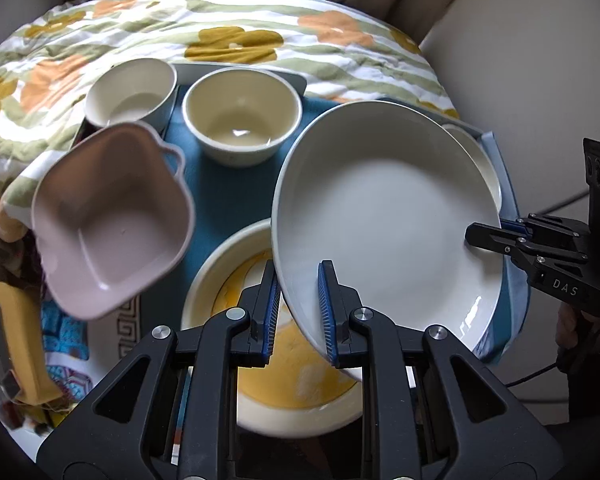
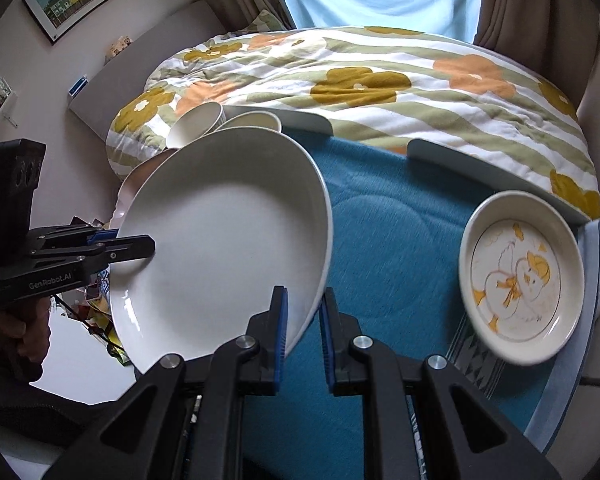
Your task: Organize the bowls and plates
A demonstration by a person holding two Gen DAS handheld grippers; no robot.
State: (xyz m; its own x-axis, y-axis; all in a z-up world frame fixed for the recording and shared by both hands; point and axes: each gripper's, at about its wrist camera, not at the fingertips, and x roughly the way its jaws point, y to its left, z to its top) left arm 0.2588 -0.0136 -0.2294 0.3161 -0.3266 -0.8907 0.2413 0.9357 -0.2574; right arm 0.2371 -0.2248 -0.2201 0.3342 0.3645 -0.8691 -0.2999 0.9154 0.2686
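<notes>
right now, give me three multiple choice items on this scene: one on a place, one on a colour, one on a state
1. What lies under the big white plate in the left wrist view?
A. a yellow-centred plate
B. a pan
C. a cup

2. What colour is the square bowl with handles?
A. green
B. dusty pink
C. black

3. How is the white plate held?
A. flat on the mat
B. by one claw only
C. tilted, gripped at its rim by both claws

Key: 1 A, the yellow-centred plate shows beneath it. 2 B, it reads pink. 3 C, the left claw and the right claw each pinch its rim.
</notes>
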